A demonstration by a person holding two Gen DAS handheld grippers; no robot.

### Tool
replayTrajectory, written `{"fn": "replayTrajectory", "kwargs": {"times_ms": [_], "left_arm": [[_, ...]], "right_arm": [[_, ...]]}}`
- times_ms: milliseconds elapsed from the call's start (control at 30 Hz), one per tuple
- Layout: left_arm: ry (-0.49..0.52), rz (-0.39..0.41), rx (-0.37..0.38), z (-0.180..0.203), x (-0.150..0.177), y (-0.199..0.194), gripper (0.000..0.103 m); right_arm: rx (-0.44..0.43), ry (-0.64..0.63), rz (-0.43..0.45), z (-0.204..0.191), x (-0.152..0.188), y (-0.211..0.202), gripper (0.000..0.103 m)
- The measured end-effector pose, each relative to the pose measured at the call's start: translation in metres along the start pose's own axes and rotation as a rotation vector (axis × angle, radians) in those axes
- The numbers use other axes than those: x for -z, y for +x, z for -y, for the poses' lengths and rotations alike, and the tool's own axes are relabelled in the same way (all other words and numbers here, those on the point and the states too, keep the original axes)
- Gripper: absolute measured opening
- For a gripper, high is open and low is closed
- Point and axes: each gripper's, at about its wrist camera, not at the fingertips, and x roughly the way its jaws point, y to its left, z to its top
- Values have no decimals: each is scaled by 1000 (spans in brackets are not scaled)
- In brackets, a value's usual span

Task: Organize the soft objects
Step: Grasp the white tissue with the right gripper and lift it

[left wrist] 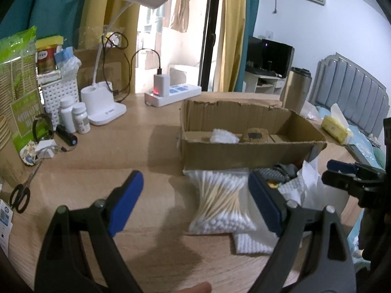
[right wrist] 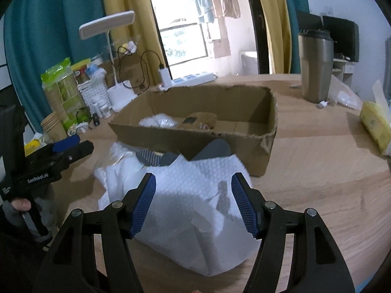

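A cardboard box (left wrist: pixel 244 150) (right wrist: pixel 185 136) stands on the wooden table, holding a white soft bundle (left wrist: pixel 223 135) and a brown item (left wrist: pixel 255 135). In front of it lie a clear bag of cotton swabs (left wrist: pixel 220 202), white foam wrap (right wrist: pixel 185 210) (left wrist: pixel 300 185) and a grey slipper (right wrist: pixel 217 147). My left gripper (left wrist: pixel 195 200) is open, its jaws either side of the swab bag. My right gripper (right wrist: pixel 193 200) is open over the foam wrap; it also shows in the left wrist view (left wrist: pixel 347 171).
A desk lamp (left wrist: pixel 105 107), pill bottles (left wrist: pixel 73 118), a power strip (left wrist: pixel 171 92), scissors (left wrist: pixel 22 193) and a green pack (left wrist: pixel 19 85) crowd the left. A steel tumbler (right wrist: pixel 315 66) and a yellow tissue pack (right wrist: pixel 374 124) stand right.
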Motion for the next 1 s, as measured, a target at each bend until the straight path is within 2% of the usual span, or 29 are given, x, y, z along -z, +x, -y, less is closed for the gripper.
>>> {"fn": "replayTrajectory", "kwargs": {"times_ms": [500, 767, 833, 900, 1000], "left_arm": [[8, -54, -4, 3, 9, 9, 89], [19, -97, -20, 9, 8, 22, 89], [27, -108, -26, 11, 8, 25, 89], [34, -122, -33, 13, 8, 28, 89], [45, -132, -32, 17, 9, 30, 89]], "right_arm": [[-15, -55, -117, -17, 25, 23, 68], [11, -150, -105, -25, 32, 23, 67], [12, -144, -99, -21, 32, 21, 59], [12, -127, -95, -14, 32, 18, 40], [-14, -94, -74, -3, 30, 11, 27]]}}
